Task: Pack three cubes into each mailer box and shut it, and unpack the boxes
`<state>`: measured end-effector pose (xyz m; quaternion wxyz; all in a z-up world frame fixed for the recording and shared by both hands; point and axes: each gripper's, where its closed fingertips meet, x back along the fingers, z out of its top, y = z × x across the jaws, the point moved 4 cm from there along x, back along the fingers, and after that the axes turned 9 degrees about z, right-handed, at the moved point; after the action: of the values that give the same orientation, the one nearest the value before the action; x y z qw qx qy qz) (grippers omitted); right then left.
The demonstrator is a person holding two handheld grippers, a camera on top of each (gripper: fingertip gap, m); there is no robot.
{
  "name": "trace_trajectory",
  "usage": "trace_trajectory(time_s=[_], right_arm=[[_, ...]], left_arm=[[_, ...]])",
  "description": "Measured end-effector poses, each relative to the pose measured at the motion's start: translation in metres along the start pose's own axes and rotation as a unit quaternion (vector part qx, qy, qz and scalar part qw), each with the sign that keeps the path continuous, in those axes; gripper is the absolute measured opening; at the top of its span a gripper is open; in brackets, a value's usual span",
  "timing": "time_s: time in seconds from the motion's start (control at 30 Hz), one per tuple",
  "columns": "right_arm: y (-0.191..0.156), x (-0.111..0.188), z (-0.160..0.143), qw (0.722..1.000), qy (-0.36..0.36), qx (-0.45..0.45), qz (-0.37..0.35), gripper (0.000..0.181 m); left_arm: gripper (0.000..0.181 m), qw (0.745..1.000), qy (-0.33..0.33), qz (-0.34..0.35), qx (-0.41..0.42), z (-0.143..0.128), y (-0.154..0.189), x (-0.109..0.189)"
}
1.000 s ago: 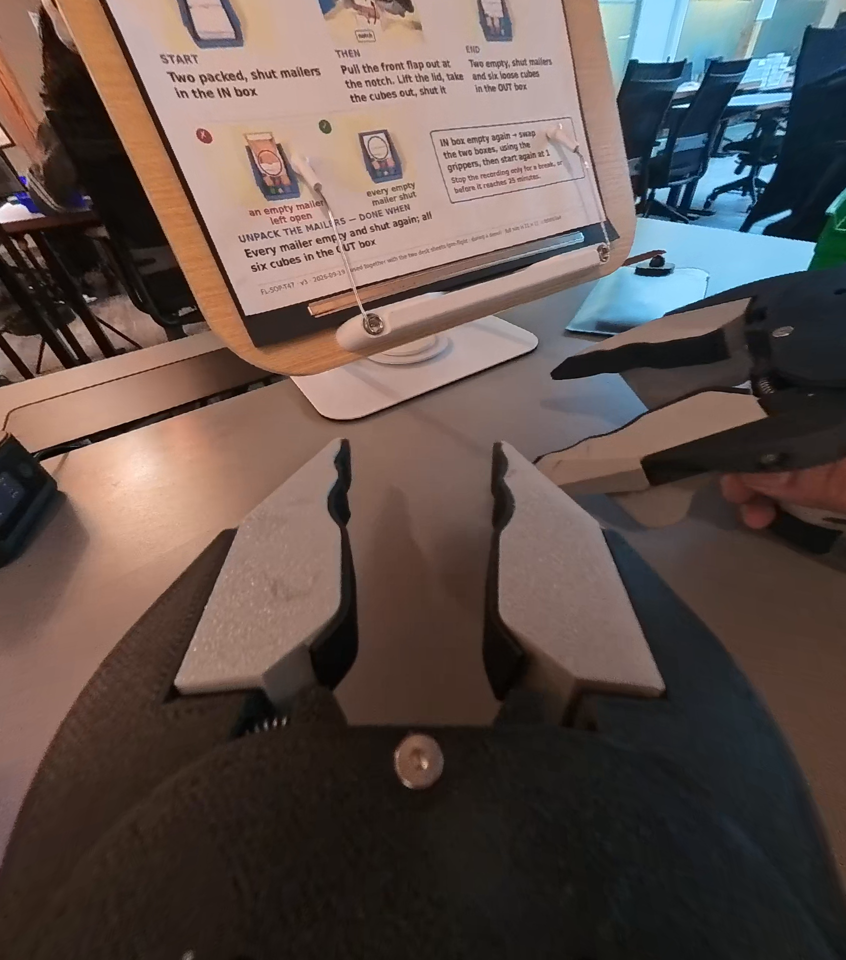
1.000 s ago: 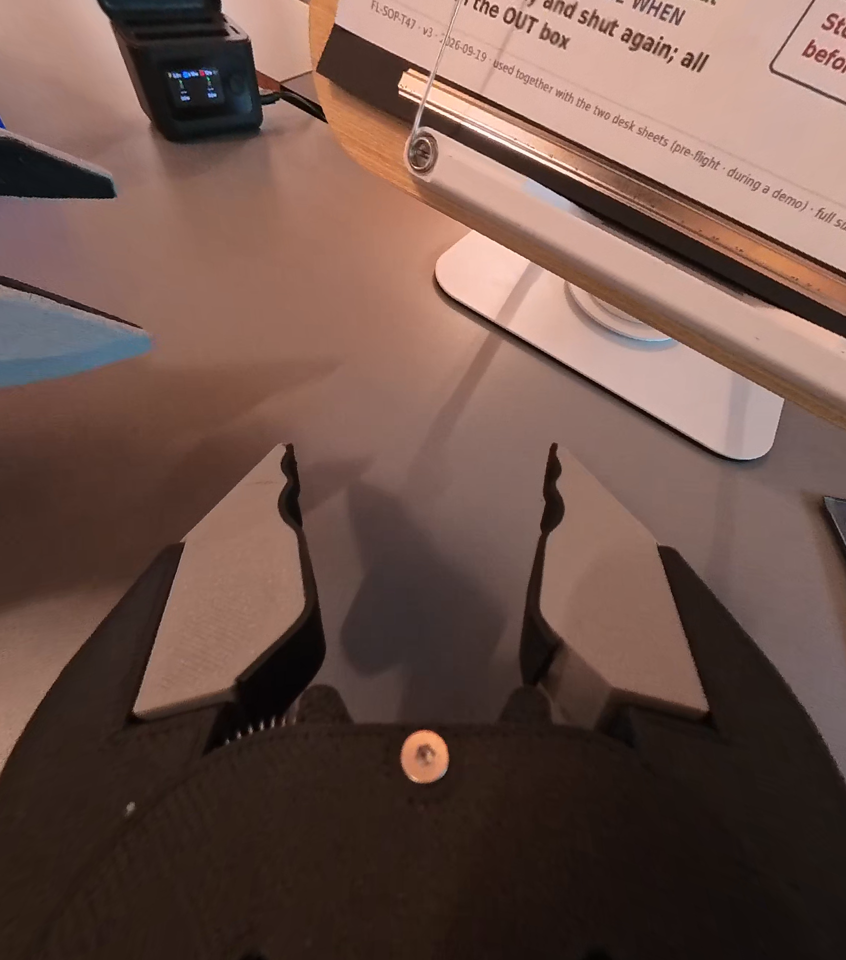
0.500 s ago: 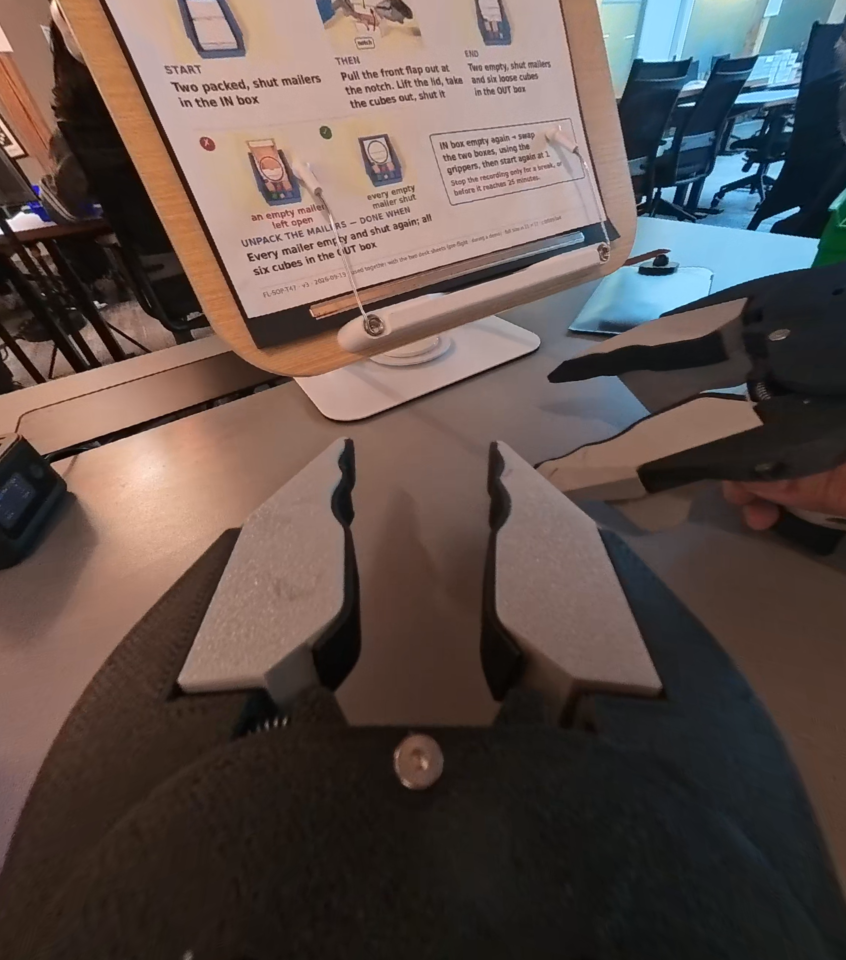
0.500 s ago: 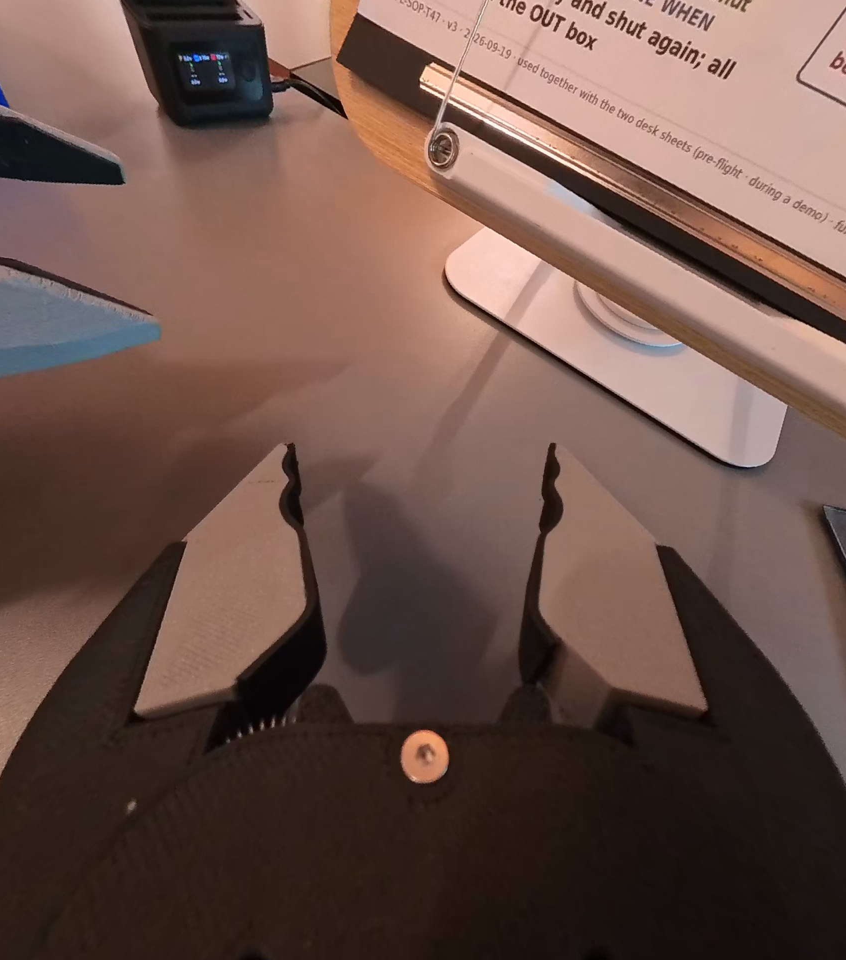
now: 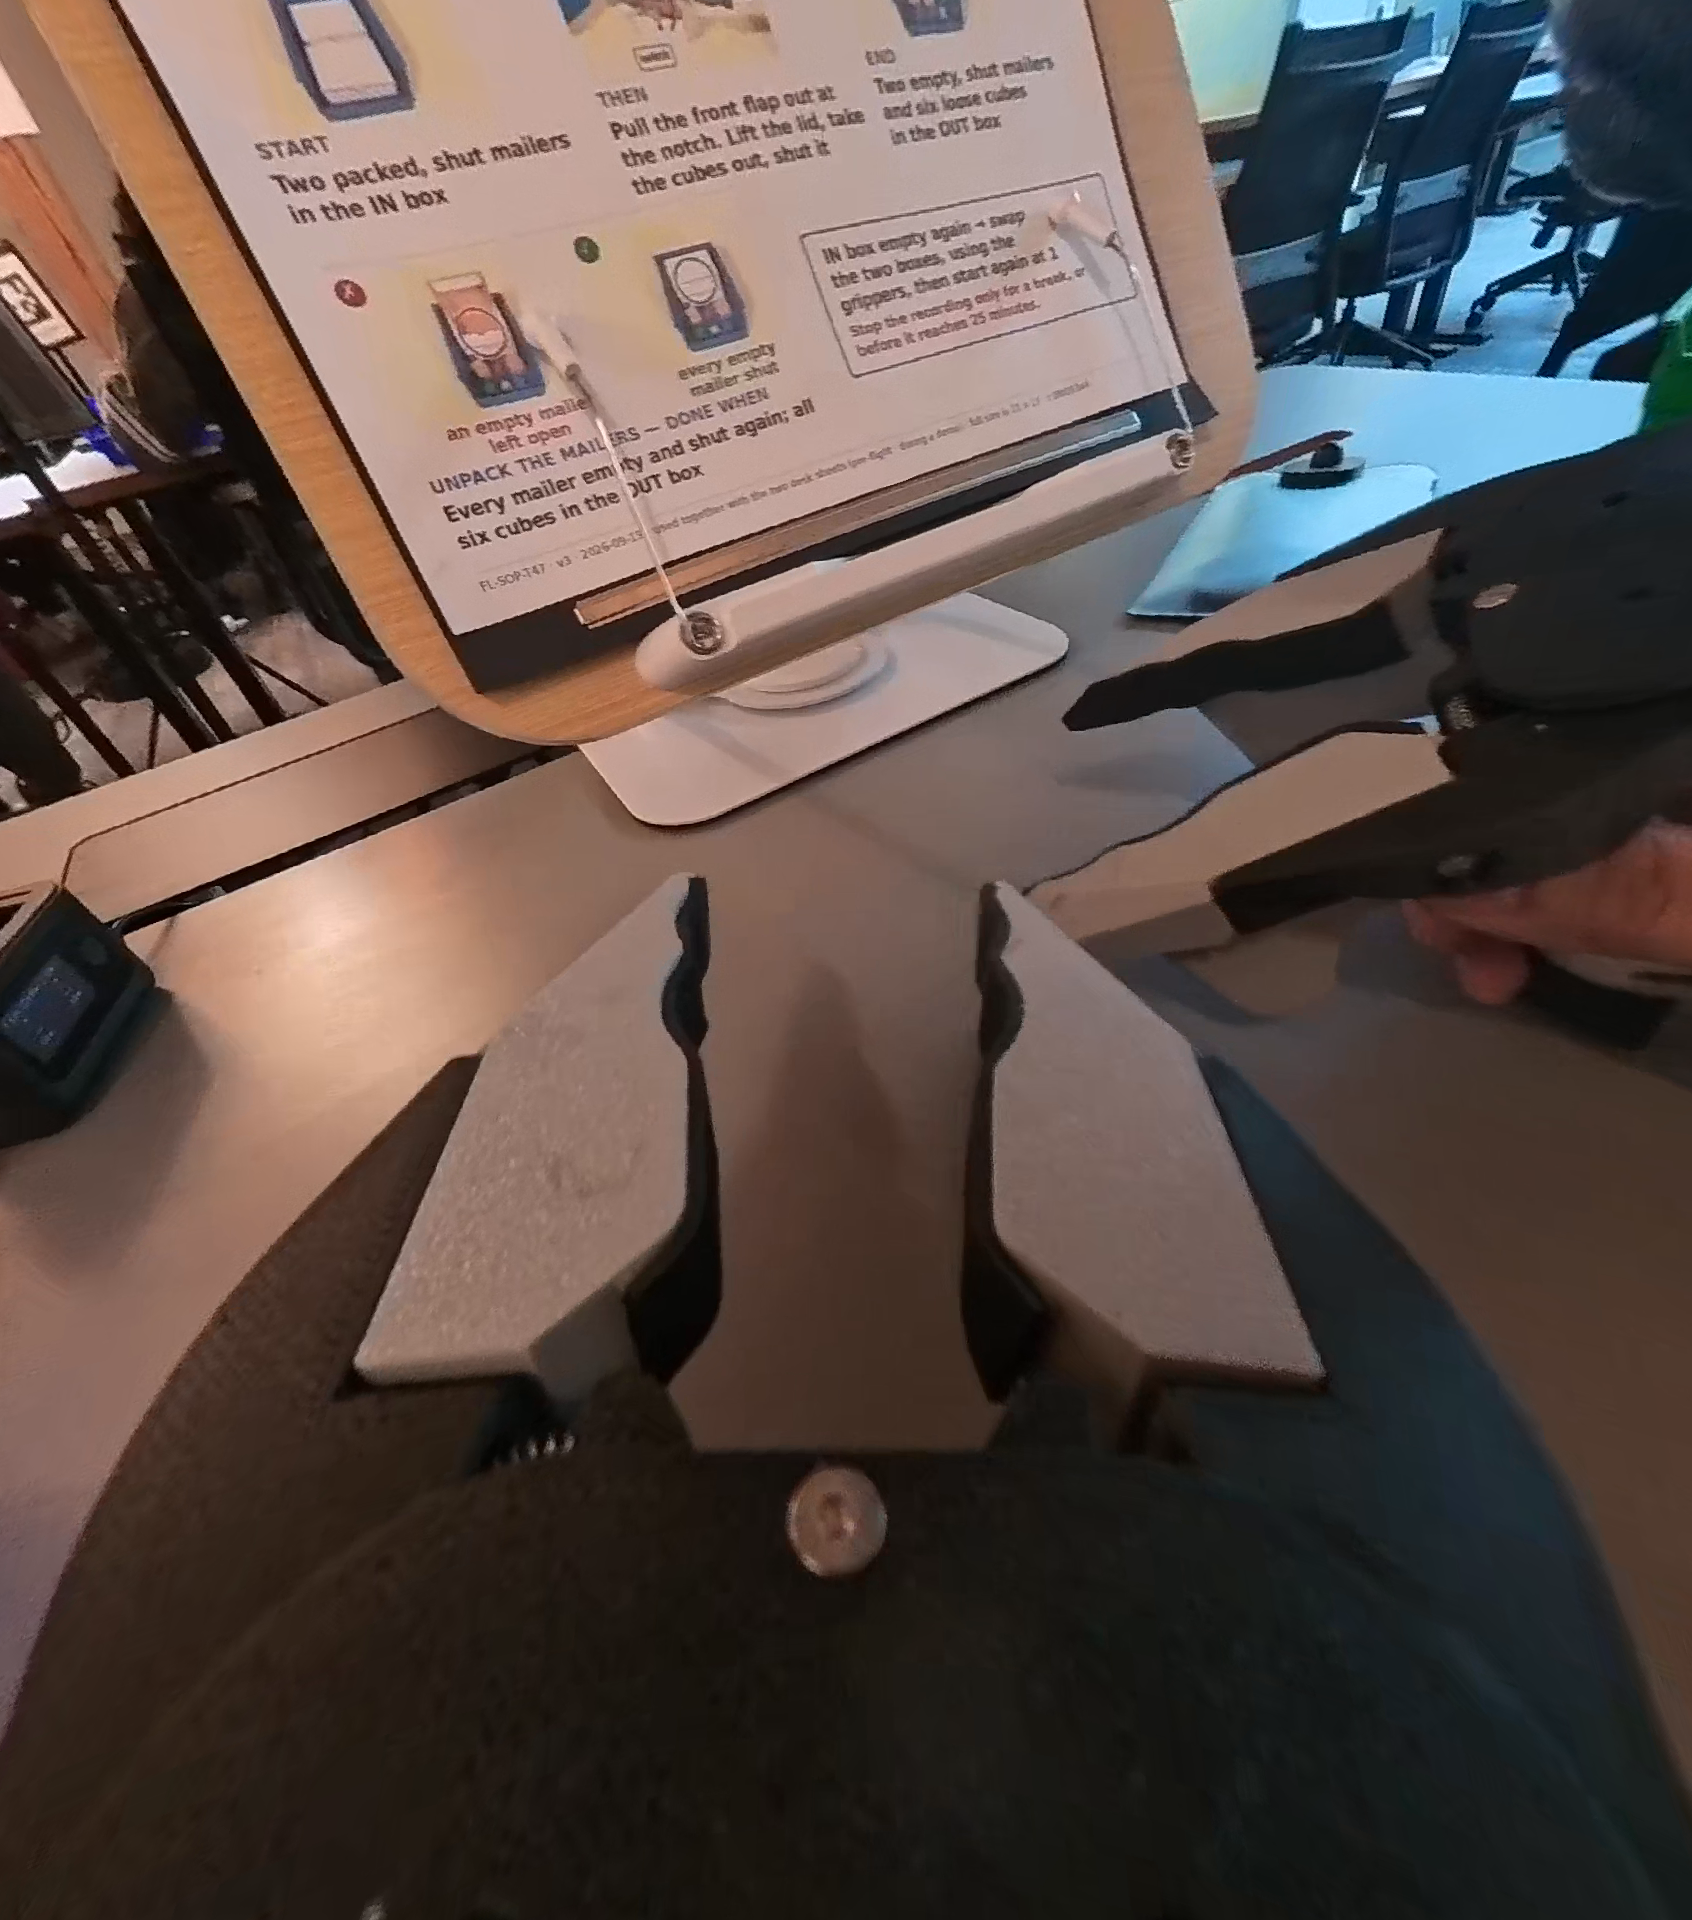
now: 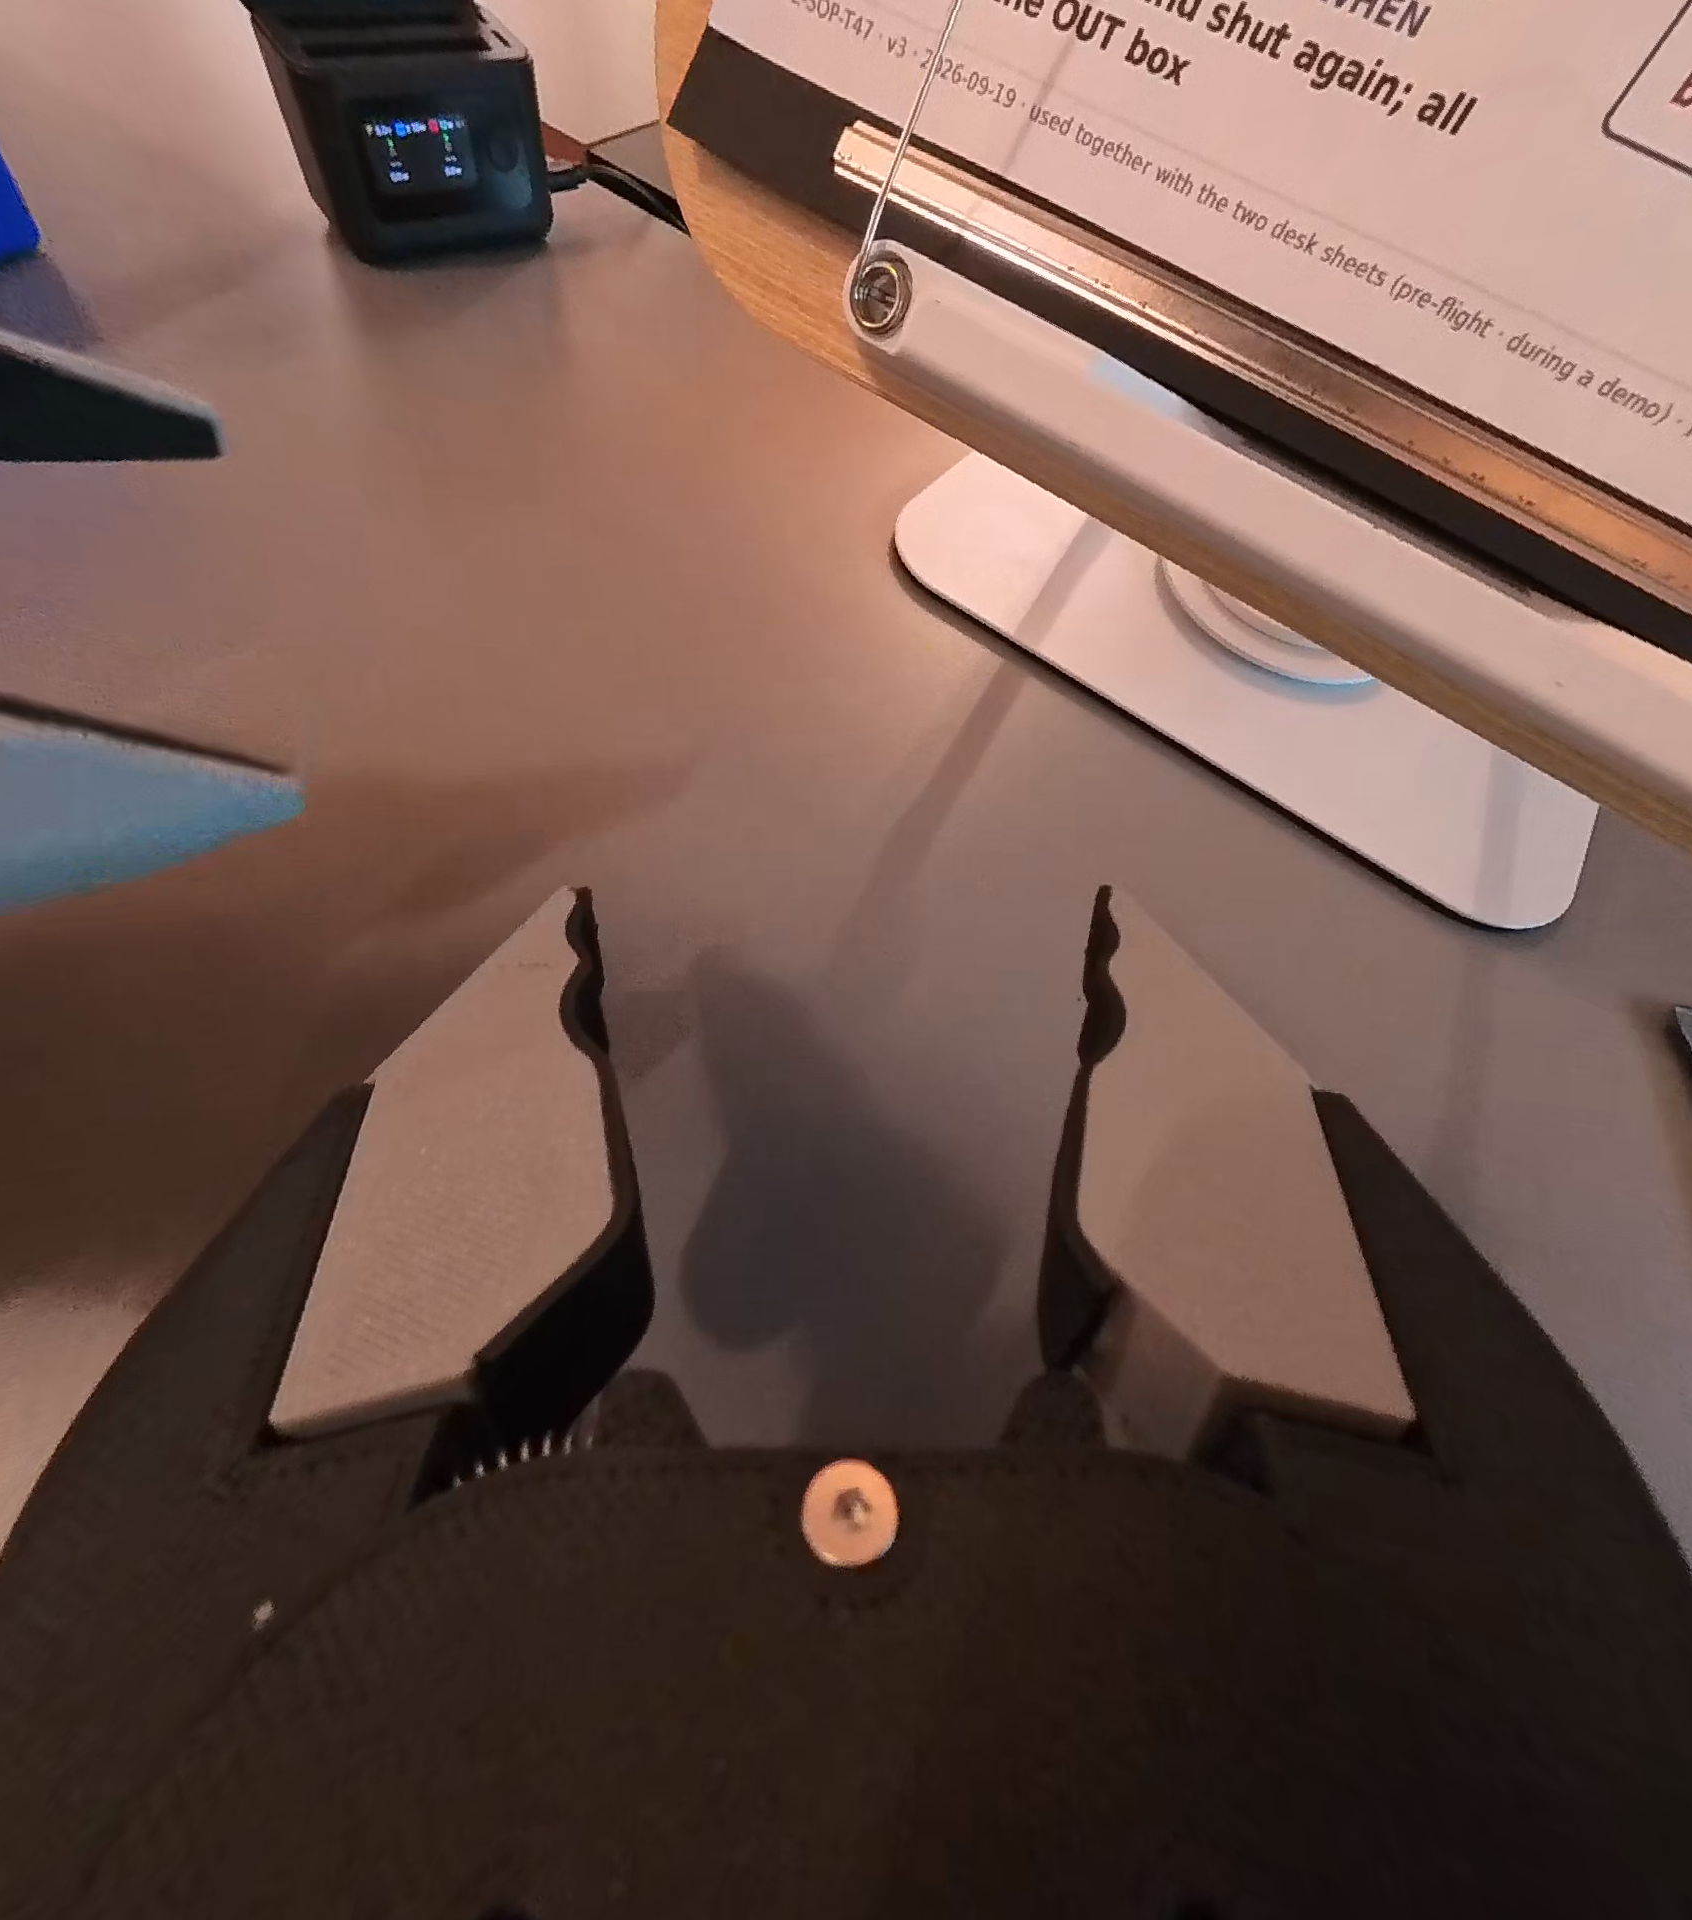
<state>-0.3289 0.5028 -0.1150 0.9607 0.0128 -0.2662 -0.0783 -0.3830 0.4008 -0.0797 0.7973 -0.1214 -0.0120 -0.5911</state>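
Both the left gripper (image 5: 837, 909) and the right gripper (image 6: 842, 914) are hanging released and empty over the bare table (image 5: 322, 997). No mailer or cube is showing ahead of either, so neither hand is nearer; only the instruction stand (image 5: 821, 727) is facing them.

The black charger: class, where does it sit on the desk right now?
In the left wrist view the charger sits at the desk's far left, left of the sign stand.
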Motion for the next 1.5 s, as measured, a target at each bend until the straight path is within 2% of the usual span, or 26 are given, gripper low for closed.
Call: trace_trajectory(time_s=[0.07,0.13,0.23,0.33,0.4,0.5,0.57,0.63,0.7,0.77,0.87,0.93,1.03,1.17,1.2,1.37,1.5], right_arm=[[-0.001,0.000,0.000,1.000,0.001,0.003,0.001,0.091],[-0.001,0.000,0.000,1.000,0.000,0.006,0.002,0.092],[-0.003,-0.001,0.000,1.000,-0.003,0.011,0.003,0.092],[-0.004,-0.001,0.000,1.000,-0.006,0.016,0.004,0.091],[-0.004,-0.002,-0.001,1.000,-0.008,0.019,0.003,0.091],[-0.005,-0.002,-0.001,1.000,-0.010,0.024,0.002,0.091],[-0.005,-0.002,-0.001,1.000,-0.011,0.026,0.000,0.091],[-0.006,-0.003,-0.001,1.000,-0.013,0.027,-0.001,0.091],[-0.005,-0.002,-0.001,1.000,-0.013,0.027,-0.001,0.091],[-0.005,-0.002,-0.001,1.000,-0.011,0.025,0.000,0.090],[-0.004,-0.002,-0.001,1.000,-0.012,0.018,0.003,0.090],[-0.004,-0.003,-0.002,1.000,-0.015,0.014,0.007,0.090],[-0.004,-0.004,-0.003,1.000,-0.020,0.013,0.009,0.090],[-0.005,-0.005,-0.003,0.999,-0.023,0.020,0.009,0.088],[-0.006,-0.006,-0.004,0.999,-0.025,0.021,0.010,0.088],[-0.007,-0.008,-0.005,0.999,-0.035,0.025,0.014,0.088],[-0.008,-0.008,-0.005,0.999,-0.038,0.029,0.014,0.088]], left_arm=[[0.055,1.000,-0.008,-0.004,0.009,-0.001,0.005,0.004],[0.051,0.998,-0.034,0.000,0.047,-0.005,0.005,0.011],[0.065,0.992,-0.082,-0.050,0.079,-0.001,0.013,0.030],[0.070,0.997,-0.053,-0.049,0.038,0.030,0.006,0.061],[0.082,0.999,-0.025,-0.044,0.005,0.060,-0.006,0.084],[0.108,0.998,-0.039,-0.031,-0.038,0.098,-0.044,0.107],[0.112,0.995,-0.045,0.024,-0.084,0.118,-0.091,0.113],[0.109,0.980,-0.070,0.107,-0.152,0.124,-0.151,0.112],[0.107,0.961,-0.129,0.130,-0.206,0.109,-0.201,0.108],[0.100,0.947,-0.211,0.100,-0.221,0.079,-0.235,0.107],[0.099,0.930,-0.281,0.035,-0.235,0.036,-0.258,0.108],[0.097,0.902,-0.337,0.018,-0.269,0.005,-0.270,0.109],[0.089,0.854,-0.384,0.016,-0.350,-0.030,-0.287,0.107],[0.076,0.804,-0.400,0.029,-0.440,-0.054,-0.308,0.099],[0.076,0.799,-0.388,0.022,-0.459,-0.055,-0.308,0.097],[0.070,0.799,-0.352,0.024,-0.487,-0.056,-0.308,0.094],[0.067,0.787,-0.343,0.036,-0.511,-0.057,-0.307,0.100]])
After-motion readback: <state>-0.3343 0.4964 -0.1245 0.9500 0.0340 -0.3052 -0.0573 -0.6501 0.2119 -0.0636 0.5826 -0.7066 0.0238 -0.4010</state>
